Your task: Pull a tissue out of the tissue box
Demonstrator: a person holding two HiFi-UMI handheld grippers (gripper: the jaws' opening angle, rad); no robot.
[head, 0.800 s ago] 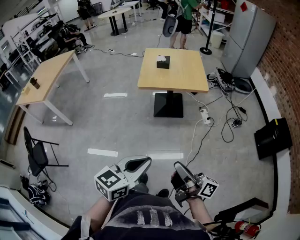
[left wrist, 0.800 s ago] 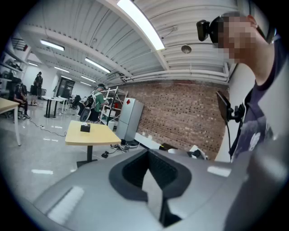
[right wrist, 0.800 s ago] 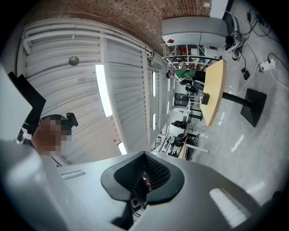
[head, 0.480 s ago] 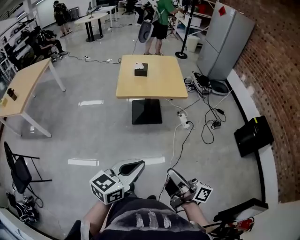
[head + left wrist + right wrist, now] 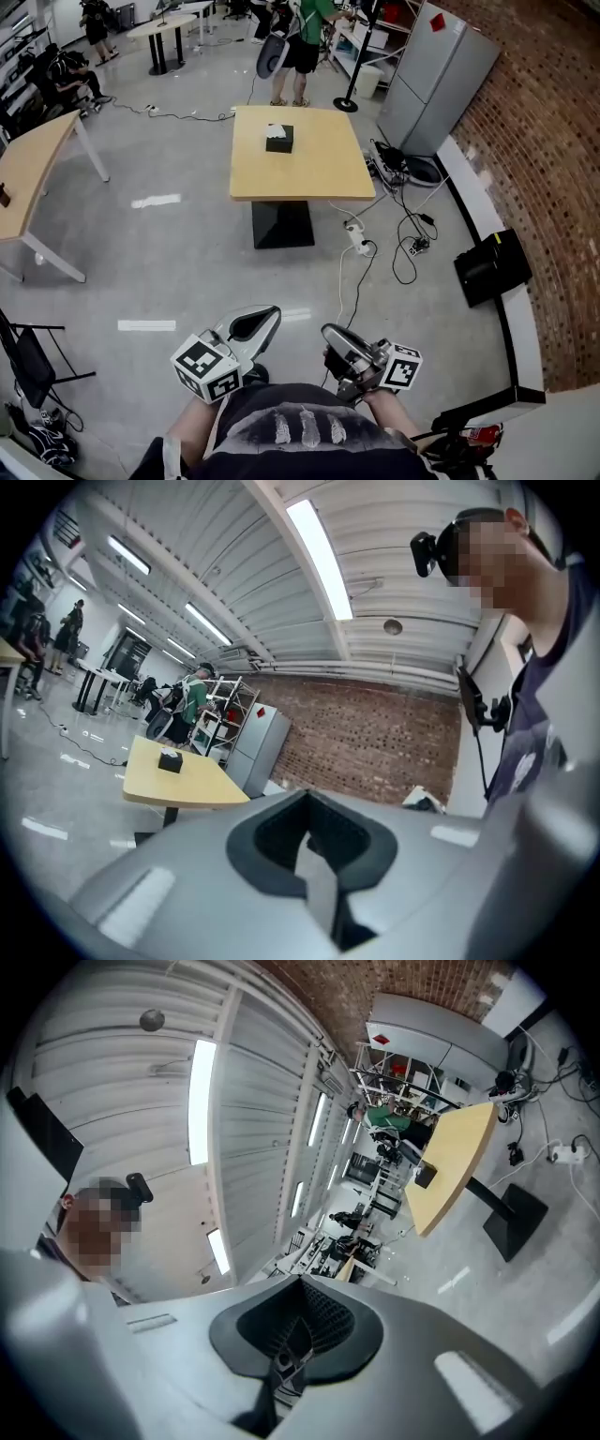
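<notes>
Both left gripper (image 5: pixel 263 319) and right gripper (image 5: pixel 332 335) sit low, jaws together, empty; tissue box (image 5: pixel 278 140) far off on desk (image 5: pixel 319 171), upper centre.

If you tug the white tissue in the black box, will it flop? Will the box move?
The tissue probably flops: it looks soft and crumpled. The tissue box looks small and stands free, so it might lift.

I read the tissue box (image 5: pixel 279 142) as black, its tissue (image 5: pixel 276 129) as white, and the table (image 5: pixel 300 178) as pale yellow wood. The left gripper (image 5: pixel 265 317) and right gripper (image 5: pixel 333 335) are both grey, with black-and-white square-marker cubes. The floor (image 5: pixel 187 253) is glossy grey; the wall (image 5: pixel 553 169) is red-brown brick.
</notes>
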